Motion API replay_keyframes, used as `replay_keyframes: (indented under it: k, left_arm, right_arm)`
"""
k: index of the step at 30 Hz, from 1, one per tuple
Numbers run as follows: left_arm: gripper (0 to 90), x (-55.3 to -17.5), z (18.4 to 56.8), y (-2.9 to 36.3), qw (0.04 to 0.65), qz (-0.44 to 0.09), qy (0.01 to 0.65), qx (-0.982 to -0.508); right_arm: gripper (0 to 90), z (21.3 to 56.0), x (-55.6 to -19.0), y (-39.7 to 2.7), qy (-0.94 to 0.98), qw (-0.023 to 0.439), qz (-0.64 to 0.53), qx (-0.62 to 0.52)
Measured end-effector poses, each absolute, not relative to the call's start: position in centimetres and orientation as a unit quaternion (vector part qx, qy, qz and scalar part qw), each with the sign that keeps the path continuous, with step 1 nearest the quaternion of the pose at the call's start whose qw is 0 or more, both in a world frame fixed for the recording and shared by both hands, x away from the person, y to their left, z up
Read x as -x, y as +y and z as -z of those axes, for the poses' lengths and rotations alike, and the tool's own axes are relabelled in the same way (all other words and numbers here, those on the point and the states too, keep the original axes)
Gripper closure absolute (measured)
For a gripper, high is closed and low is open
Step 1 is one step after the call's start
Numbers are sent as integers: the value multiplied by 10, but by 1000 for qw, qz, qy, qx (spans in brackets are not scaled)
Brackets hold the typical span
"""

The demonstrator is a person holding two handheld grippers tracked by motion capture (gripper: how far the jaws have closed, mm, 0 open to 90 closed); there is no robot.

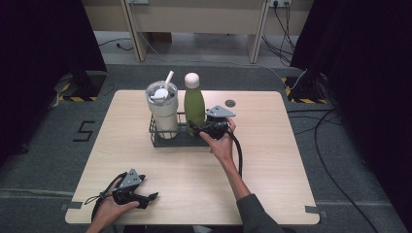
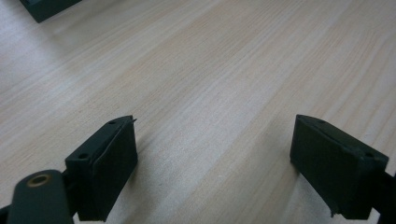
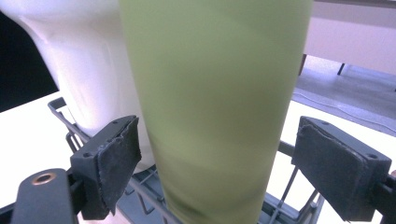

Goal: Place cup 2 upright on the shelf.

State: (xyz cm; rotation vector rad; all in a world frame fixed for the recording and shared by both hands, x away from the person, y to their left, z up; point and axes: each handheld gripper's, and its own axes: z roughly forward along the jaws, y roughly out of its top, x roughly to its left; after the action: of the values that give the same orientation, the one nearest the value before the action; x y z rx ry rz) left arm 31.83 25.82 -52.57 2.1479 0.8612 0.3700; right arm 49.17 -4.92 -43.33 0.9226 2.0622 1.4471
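- Reading a dark "5" (image 1: 83, 131) marked on the grey floor just off the table's left edge; finding no brand or label on the bottle or the tumbler.
- Standing upright in the right end of the dark wire basket (image 1: 160, 141), near the middle of the table (image 1: 272, 160) and toward its far edge: a green bottle (image 1: 194, 104) with a white cap.
- Sharing the basket's left end, just beside the bottle: a white tumbler (image 1: 162, 114) with a lid and a straw.
- Reaching in from the bottle's right side: the right gripper (image 1: 198, 128), low on the bottle's body at the basket's rim.
- Seen in the right gripper view: the green bottle (image 3: 212, 107) sitting between the two pads, one pad (image 3: 119, 154) close beside it, the other clearly apart from it; released, not pressing on the bottle.
- Showing behind the bottle there: the white tumbler (image 3: 79, 60) and the basket's wire rim (image 3: 65, 116).
- Resting near the table's near left corner: the left gripper (image 1: 148, 197), well apart from the basket.
- Spread wide over bare wood (image 2: 224, 70) in the left gripper view: the left gripper's pads, holding nothing.
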Motion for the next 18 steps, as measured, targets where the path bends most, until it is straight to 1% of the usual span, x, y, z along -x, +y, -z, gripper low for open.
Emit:
replay_keyframes:
  k: [18]
  left_arm:
    - [140, -318, 526, 258, 388, -145, 339, -845]
  right_arm:
    - [154, 427, -473, -62, 744, 228, -536, -327]
